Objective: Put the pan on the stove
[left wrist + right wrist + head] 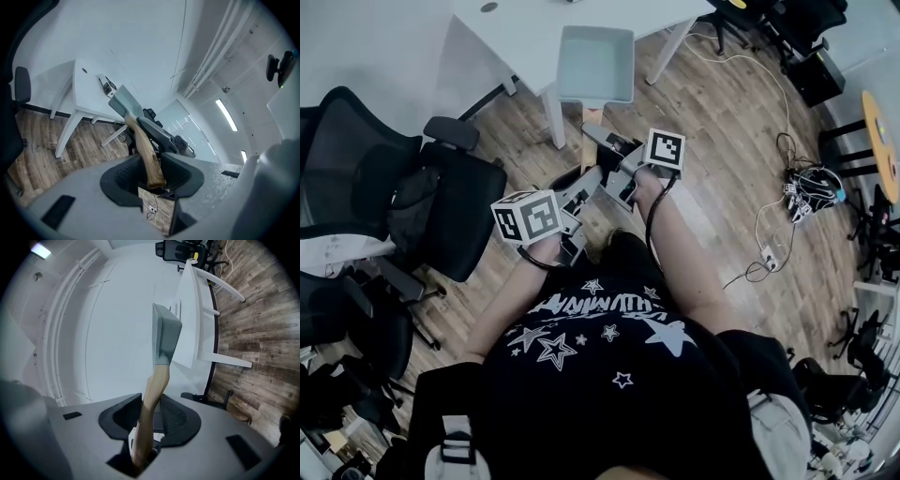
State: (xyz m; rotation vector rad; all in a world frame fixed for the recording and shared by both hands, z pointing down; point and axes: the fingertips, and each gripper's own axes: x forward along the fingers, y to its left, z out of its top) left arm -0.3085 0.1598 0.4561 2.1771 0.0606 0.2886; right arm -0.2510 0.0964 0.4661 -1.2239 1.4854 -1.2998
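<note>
Out in front of both grippers, carried clear of the wood-plank floor [712, 122]: square pale grey-green pan [595, 64] with a light wooden handle [152, 390]. Points body-first away from the person, long axis running from the handle end near the torso out toward the white table [525, 37]. Overlaps that table's near edge in the head view; height above it not clear. Clamped on the handle at two places: left gripper [153, 171] pinching the very butt end, right gripper [151, 416] closed further along, nearer the pan body, with the handle passing right through between its jaws. No slack at either grip. No stove in any view, so probably mid-carry. Calls next for finding the stove and keeping that long axis level on the way, likely with the forward right grip taking most of the weight and the rear left grip checking any tilt.
</note>
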